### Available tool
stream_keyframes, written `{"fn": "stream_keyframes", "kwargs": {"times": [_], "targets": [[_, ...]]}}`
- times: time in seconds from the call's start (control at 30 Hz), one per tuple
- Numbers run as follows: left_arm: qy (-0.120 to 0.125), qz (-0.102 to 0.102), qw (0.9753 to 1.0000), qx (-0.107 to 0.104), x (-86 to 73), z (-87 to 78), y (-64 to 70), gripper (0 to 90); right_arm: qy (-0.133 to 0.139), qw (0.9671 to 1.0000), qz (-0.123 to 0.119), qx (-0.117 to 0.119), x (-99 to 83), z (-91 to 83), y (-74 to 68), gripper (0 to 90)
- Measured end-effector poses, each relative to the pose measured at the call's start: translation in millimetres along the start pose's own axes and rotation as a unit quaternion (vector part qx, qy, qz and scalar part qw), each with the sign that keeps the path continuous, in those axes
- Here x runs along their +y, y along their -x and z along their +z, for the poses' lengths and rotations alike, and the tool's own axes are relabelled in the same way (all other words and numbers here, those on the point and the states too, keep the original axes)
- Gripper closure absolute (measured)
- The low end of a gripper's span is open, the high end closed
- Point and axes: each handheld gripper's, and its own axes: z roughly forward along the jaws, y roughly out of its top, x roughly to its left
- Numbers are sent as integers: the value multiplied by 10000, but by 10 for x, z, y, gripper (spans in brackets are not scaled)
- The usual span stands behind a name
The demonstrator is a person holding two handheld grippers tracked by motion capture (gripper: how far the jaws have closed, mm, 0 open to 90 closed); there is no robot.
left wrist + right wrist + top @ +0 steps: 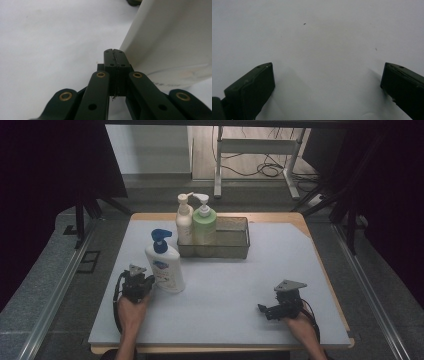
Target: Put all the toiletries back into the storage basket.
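The white pump bottle with the blue head [164, 264] stands upright on the pale surface [230, 290], just in front of the front-left corner of the wire basket [235, 239] and apart from it. The left gripper [144, 284] sits low at the bottle's left side, right against its lower body, with a hand [131, 312] behind it. In the left gripper view the left gripper [114, 51] has its jaws pressed flat together with nothing between them — the closed tips lie just beside the bottle's white wall [172, 37], which rises at the right of that view, and whether tip and wall actually touch I cannot tell. The printed label on the bottle shows faintly near the lower edge of that wall. The basket stands toward the far edge of the surface and holds two more pump bottles in its left end: a cream one [184, 220] and, touching it on the right, a light green one [205, 222], both upright. The basket's right half holds nothing that I can make out. The right gripper [266, 310] rests well to the right of the blue-headed bottle, near the front edge of the surface, held by the other hand [300, 322]. In the right gripper view the right gripper [327, 80] has its jaws spread wide apart — bare pale surface lies between them.
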Motion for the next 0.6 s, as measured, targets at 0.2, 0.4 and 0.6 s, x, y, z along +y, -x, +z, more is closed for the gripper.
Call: {"fn": "stream_keyframes", "kwargs": {"times": [0.2, 0.4, 0.6], "targets": [[74, 89, 9999, -44, 66, 58, -11, 892, 3, 10000, -1, 0, -1, 0, 0, 0], [137, 90, 9995, -281, 94, 108, -55, 892, 4, 10000, -1, 3, -1, 0, 0, 0], [130, 262, 9988, -405, 126, 139, -7, 892, 6, 10000, -1, 3, -1, 0, -1, 0]]}}
